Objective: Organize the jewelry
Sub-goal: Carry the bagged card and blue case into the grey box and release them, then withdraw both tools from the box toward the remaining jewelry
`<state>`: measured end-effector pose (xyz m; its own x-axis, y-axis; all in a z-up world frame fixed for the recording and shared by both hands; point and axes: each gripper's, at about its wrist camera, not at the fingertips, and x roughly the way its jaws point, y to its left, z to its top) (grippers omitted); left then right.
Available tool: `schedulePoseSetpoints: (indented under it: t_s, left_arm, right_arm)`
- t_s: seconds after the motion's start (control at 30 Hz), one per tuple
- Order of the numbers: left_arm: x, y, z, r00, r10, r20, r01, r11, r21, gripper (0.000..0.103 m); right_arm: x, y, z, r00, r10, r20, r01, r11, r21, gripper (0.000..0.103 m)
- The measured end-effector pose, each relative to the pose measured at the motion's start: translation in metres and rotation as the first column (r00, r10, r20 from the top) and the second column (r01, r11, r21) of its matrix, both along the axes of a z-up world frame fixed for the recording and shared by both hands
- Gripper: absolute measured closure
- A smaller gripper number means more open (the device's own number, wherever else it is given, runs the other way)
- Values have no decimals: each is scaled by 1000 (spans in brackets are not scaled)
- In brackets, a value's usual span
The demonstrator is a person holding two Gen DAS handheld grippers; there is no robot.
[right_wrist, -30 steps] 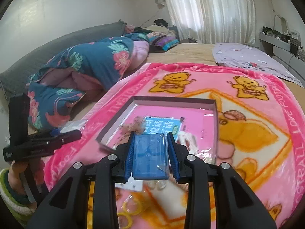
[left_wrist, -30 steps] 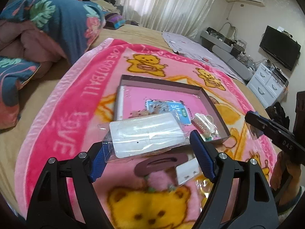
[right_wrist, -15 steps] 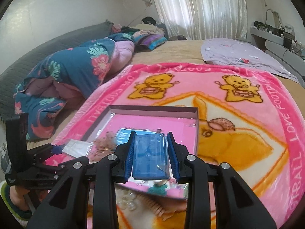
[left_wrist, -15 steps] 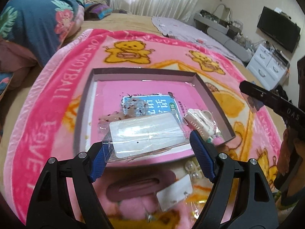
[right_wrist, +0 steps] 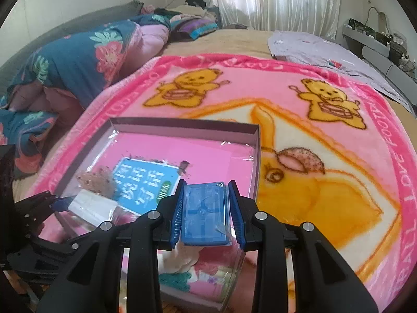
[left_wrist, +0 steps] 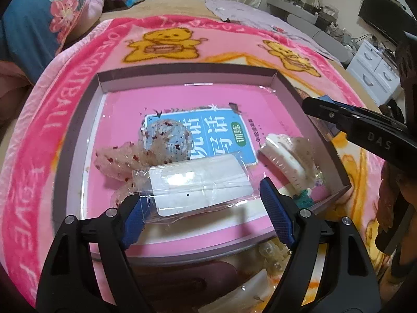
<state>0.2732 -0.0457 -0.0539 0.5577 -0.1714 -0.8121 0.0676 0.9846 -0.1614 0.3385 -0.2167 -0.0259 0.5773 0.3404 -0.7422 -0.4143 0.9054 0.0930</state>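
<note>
Spread over a tan bed is a pink blanket (right_wrist: 299,83) printed with yellow bears; a rumpled floral quilt (right_wrist: 78,60) is heaped at its far left. On the blanket sits a shallow grey-walled box (left_wrist: 187,77) with a pink floor, where a blue printed card (left_wrist: 216,133), a sheer speckled scrunchie (left_wrist: 146,154) and a white claw clip (left_wrist: 284,156) are seen. Above the box's near edge, a clear packet with a white card (left_wrist: 198,185) is clamped by its two ends in the left gripper (left_wrist: 202,203), whose jaws are set wide. A small blue packet (right_wrist: 204,215) is pinched between the narrowly set jaws of the right gripper (right_wrist: 206,214), above the box's near right part.
</note>
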Motion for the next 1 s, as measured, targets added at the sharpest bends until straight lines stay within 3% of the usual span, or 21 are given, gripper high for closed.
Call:
schedulePoseSetpoints:
  t_s: [0.33,0.43,0.53,0.57,0.77,1.0]
  left_arm:
    - [-16,3,2,1000,27,9,-27,1000,1,20]
    - [-25,4,5,999,38,22,-38,999,4,19]
    - [-32,7,8,999,47,20,-47,999,1,17]
    - [-34,7,9,998,51,22,-51,999,-2,17]
    - [-48,10,27,995,80,52,-80,997,-1,10]
    - [-63,14,53,990,103,93,-102,995,-12,9]
  right_arm:
    - [7,2,-18,999,-28,-26,27,999,-23,70]
    - [4,2,-16,999,-27,-40,26,999,-26,53]
    - [-5,3,-7,1000,-22,-6,22,999,-43,45]
    - [-8,2,-3,1000,-25,2,25,999,-44,38]
    - [-29,-13,30,995,-60,79,58,998,21,10]
    - [-58,-31,62,988,-88,130,78,994,76,6]
